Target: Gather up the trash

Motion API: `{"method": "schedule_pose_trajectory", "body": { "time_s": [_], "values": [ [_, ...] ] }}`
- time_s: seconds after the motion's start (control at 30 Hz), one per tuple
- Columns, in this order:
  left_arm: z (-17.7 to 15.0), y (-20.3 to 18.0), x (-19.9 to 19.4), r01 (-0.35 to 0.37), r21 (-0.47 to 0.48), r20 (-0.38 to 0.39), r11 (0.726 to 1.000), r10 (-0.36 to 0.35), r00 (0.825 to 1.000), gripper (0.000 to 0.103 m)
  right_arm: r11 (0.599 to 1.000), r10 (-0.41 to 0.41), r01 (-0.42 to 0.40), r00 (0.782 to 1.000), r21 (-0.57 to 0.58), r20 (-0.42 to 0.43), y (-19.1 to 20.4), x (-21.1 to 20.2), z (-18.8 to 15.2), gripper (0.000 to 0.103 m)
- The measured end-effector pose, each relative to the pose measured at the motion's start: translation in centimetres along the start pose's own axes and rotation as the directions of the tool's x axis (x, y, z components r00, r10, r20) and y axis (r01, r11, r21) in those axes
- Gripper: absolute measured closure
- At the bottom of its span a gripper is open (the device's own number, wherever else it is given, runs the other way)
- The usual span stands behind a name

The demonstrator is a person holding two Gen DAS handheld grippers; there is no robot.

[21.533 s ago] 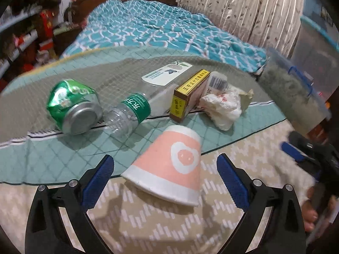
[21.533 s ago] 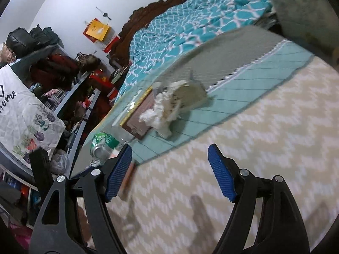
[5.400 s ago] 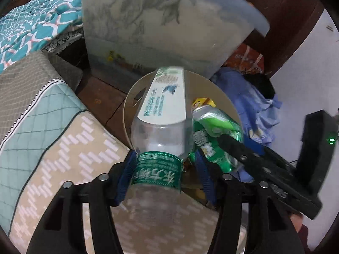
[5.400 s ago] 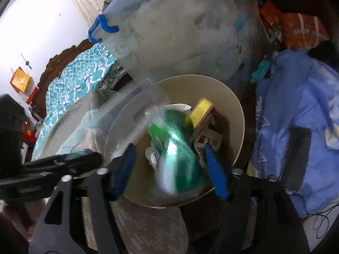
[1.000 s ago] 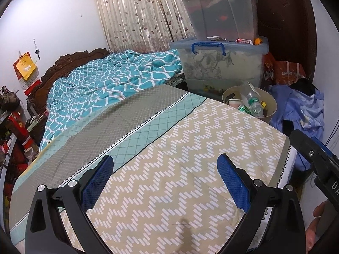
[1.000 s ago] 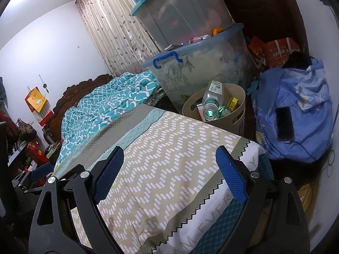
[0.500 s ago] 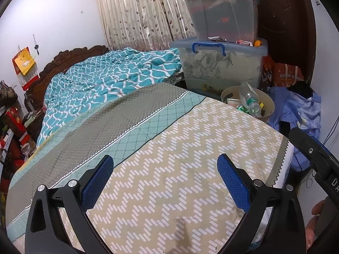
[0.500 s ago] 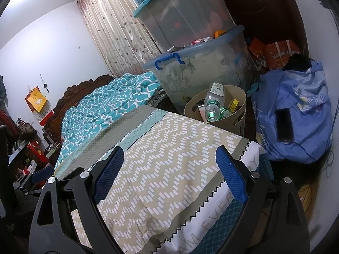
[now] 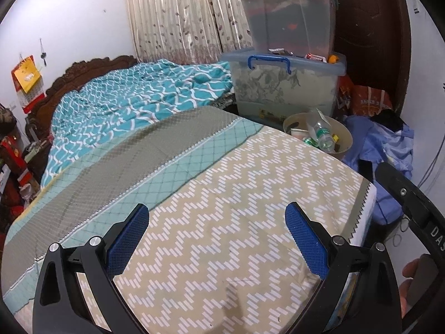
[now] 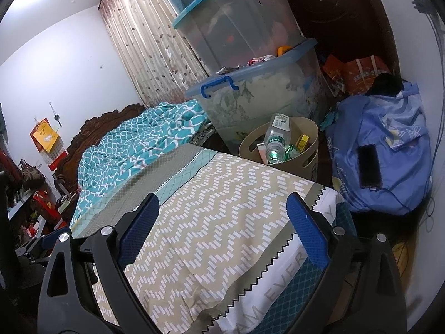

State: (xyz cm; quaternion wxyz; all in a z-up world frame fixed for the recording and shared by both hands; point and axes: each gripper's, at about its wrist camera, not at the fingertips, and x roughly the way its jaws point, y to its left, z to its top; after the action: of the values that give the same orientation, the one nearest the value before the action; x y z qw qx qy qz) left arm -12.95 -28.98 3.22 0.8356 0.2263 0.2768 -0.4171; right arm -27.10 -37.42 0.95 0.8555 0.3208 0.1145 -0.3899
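Bin (image 10: pixel 308 150) holds one bottle (image 10: pixel 275 142), one can (image 10: pixel 292 150).

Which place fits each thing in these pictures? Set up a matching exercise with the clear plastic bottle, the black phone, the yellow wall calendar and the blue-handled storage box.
Things:
1. clear plastic bottle with green label
2. black phone
3. yellow wall calendar
4. clear storage box with blue handle

Places:
A. lying on the blue cloth bundle
B. hanging on the white wall near the carved headboard
C. standing in the beige round bin
D. under another clear box with a teal lid

Pairs: 1-C, 2-A, 3-B, 4-D
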Motion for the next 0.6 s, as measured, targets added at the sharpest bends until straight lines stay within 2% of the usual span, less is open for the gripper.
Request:
{"method": "schedule_pose_trajectory", "body": {
  "time_s": [0.13,0.6],
  "values": [
    [-0.5,0.0,0.4,0.04,-0.013,-0.038,0.999,-0.04,0.998,0.009,1.0,-0.003,0.003,1.0,0.006,-0.011,0.0,0.0,-0.2,0.01],
    [-1.7,0.4,1.7,0.017,-0.034,-0.091,0.999,-0.02,0.996,0.009,1.0,-0.001,0.001,0.999,0.014,-0.035,0.2,0.6,-0.7,0.01]
  ]
}}
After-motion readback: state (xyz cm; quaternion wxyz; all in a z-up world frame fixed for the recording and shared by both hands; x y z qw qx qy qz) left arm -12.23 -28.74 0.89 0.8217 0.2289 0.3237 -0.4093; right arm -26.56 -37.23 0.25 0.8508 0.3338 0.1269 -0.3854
